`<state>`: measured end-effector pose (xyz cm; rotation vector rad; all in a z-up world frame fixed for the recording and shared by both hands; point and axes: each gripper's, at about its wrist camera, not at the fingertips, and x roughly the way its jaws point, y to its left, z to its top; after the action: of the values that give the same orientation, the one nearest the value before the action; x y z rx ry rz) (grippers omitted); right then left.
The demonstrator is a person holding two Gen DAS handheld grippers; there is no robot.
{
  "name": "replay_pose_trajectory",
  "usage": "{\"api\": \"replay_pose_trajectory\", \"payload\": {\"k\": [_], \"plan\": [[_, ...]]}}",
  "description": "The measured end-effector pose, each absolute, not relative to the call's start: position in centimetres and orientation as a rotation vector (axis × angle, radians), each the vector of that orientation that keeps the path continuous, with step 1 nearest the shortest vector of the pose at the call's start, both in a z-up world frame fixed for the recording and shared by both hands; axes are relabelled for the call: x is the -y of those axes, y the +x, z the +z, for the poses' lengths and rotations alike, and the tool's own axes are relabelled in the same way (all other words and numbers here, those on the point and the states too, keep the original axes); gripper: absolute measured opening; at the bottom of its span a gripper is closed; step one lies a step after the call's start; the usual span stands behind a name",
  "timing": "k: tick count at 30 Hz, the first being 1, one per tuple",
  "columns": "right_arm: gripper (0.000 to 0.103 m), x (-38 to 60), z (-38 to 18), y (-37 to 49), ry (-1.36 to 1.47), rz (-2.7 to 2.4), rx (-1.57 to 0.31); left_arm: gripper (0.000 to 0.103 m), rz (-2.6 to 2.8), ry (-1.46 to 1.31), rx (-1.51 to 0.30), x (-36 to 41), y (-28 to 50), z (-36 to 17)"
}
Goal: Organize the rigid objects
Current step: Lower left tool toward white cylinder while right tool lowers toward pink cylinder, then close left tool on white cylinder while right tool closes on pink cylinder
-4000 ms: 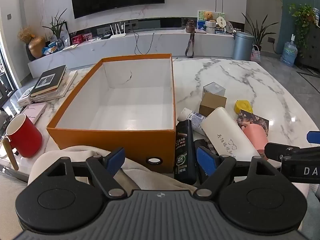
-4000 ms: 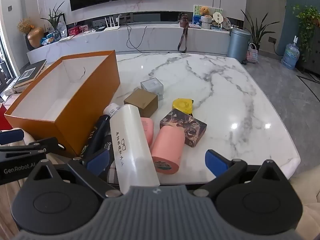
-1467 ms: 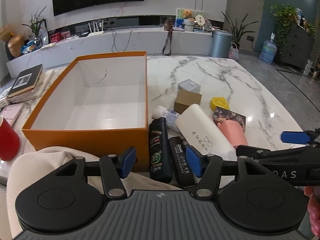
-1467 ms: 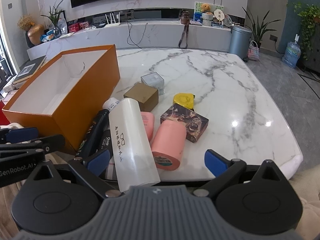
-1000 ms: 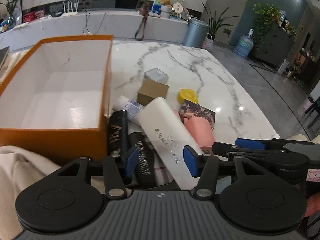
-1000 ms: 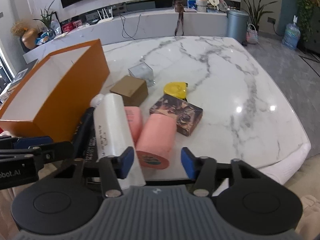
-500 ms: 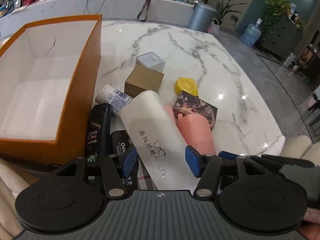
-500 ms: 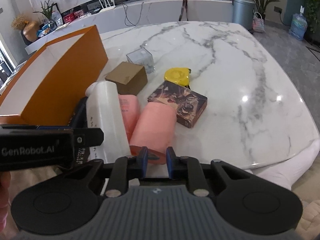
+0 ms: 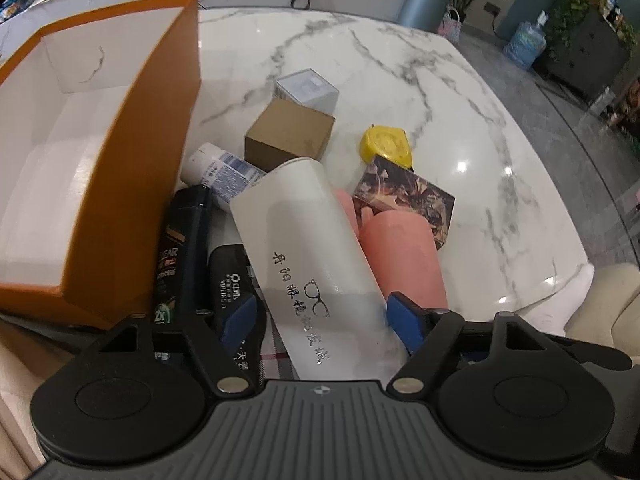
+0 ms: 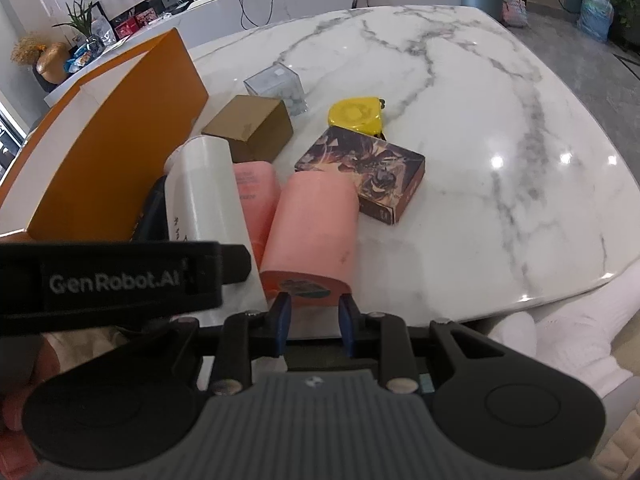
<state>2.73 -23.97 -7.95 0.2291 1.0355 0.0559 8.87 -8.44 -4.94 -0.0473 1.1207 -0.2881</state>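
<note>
At the left stands the orange box (image 9: pixel 132 184), open on top, on the marble table (image 9: pixel 460 112). Beside its right wall lie a black bottle (image 9: pixel 180 248) and a second dark bottle (image 9: pixel 232 284). The left gripper (image 9: pixel 320 314) is open; its blue fingers stand on both sides of the white case (image 9: pixel 308 248) near its close end, but I cannot tell if they touch it. To the right lies the pink cylinder (image 10: pixel 316 224). The right gripper (image 10: pixel 314 310) has its jaws narrowly apart, just at the cylinder's near end, holding nothing. Further right are a patterned box (image 10: pixel 368 168) and a yellow tape measure (image 10: pixel 356 114).
</note>
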Motion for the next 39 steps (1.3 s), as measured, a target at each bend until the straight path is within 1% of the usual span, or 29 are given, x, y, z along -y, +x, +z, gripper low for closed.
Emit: {"api": "replay_pose_trajectory", "payload": {"k": [6,9,12,15,17,19,21,28,29,31,33,39], "plan": [[0.026,24.2,-8.2,3.2,0.264,0.067,-1.042,0.089,-0.278,-0.046,-1.183,9.1,9.9,-6.2],[0.028,24.2,-8.4,3.5,0.271,0.071,-1.053,0.082,-0.297,-0.044,-1.207,9.1,10.1,-6.7],[0.037,24.5,-8.2,3.4,0.259,0.061,-1.054,0.079,-0.315,-0.037,-1.209,9.1,10.1,-6.6],[0.039,24.6,-7.8,3.2,0.255,0.062,-1.036,0.078,-0.324,-0.057,-1.217,8.6,10.3,-6.5],[0.042,24.5,-7.3,3.2,0.248,0.074,-1.019,0.077,-0.319,-0.067,-1.215,8.3,10.5,-6.3],[0.053,24.5,-6.8,3.2,0.231,0.069,-1.0,0.077,-0.308,-0.073,-1.208,7.9,10.7,-6.1],[0.057,24.4,-6.5,3.3,0.2,0.052,-0.975,0.076,-0.297,-0.086,-1.198,7.5,11.0,-5.8],[0.058,24.9,-6.9,5.1,0.199,0.027,-0.977,0.074,-0.276,-0.104,-1.185,6.9,12.1,-5.7],[0.059,24.9,-7.1,5.3,0.197,0.031,-0.978,0.074,-0.277,-0.106,-1.186,6.9,12.2,-5.8],[0.065,24.7,-7.4,5.7,0.2,0.038,-0.984,0.074,-0.269,-0.108,-1.187,6.8,12.4,-5.9],[0.067,24.9,-7.7,6.1,0.216,0.04,-0.988,0.074,-0.26,-0.107,-1.185,6.6,12.5,-5.9],[0.067,25.3,-8.7,6.9,0.283,0.038,-1.017,0.074,-0.228,-0.119,-1.192,6.3,13.0,-6.0]]}}
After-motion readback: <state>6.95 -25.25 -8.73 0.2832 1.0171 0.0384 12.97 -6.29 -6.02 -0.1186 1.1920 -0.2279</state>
